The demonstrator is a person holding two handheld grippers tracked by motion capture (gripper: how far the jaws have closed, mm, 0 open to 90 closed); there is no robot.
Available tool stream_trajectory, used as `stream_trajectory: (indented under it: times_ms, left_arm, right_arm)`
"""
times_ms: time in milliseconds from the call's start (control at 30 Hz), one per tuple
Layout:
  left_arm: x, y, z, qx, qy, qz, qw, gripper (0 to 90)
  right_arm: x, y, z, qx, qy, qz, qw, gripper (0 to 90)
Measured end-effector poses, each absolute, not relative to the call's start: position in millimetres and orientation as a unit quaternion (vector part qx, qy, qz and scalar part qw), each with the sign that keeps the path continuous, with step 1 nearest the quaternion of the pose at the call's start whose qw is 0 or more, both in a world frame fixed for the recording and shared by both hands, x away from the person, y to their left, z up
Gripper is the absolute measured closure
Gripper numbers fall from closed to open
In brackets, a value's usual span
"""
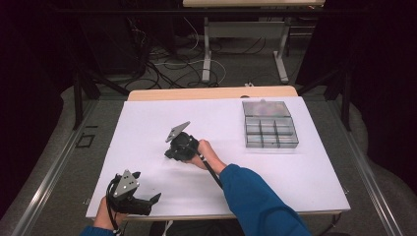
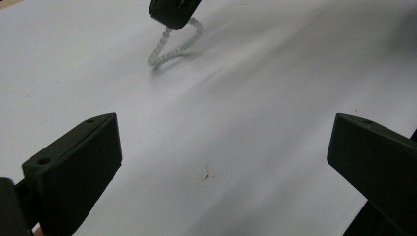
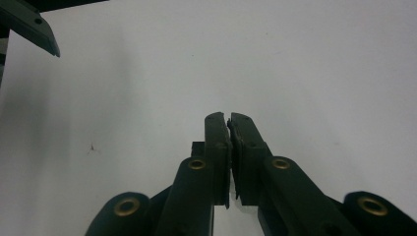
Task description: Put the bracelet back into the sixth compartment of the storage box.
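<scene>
Left tongs (image 1: 147, 199) rest released at the table's (image 1: 147, 123) near edge; right tongs (image 1: 169, 153) mid-table, clenched on a white beaded string (image 2: 173, 46) dangling to the surface; likely mid-carry; next: rightwards to the compartment box (image 1: 269, 130).

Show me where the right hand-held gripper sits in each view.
High view: right hand-held gripper over the middle of the white sheet.
Left gripper view: at the top edge, left of centre, shut on a white cord that loops down to the sheet.
Right gripper view: its own shut jaws rise at bottom centre.
Shared landmark: the white sheet in all three views; a brown speck on it in both gripper views.
</scene>
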State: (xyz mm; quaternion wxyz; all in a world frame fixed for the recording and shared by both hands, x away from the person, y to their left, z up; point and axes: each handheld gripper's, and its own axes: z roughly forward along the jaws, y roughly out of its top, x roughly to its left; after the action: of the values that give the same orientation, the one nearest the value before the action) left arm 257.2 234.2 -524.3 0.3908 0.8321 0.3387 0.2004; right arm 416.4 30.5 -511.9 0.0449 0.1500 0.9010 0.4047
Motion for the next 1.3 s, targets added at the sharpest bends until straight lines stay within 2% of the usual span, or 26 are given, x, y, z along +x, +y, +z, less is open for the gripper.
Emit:
stream_trajectory:
  times_ms: [600,1300]
  left_arm:
    - [257,234,-524,0.832,0.338,0.202,0.390,0.0]
    - [258,233,-524,0.832,0.337,0.205,0.389,0.0]
  right_arm:
    - [408,-16,-485,0.171,0.894,0.409,0.061,87.0]
    - [396,-83,-474,0.209,0.878,0.423,0.088,87.0]
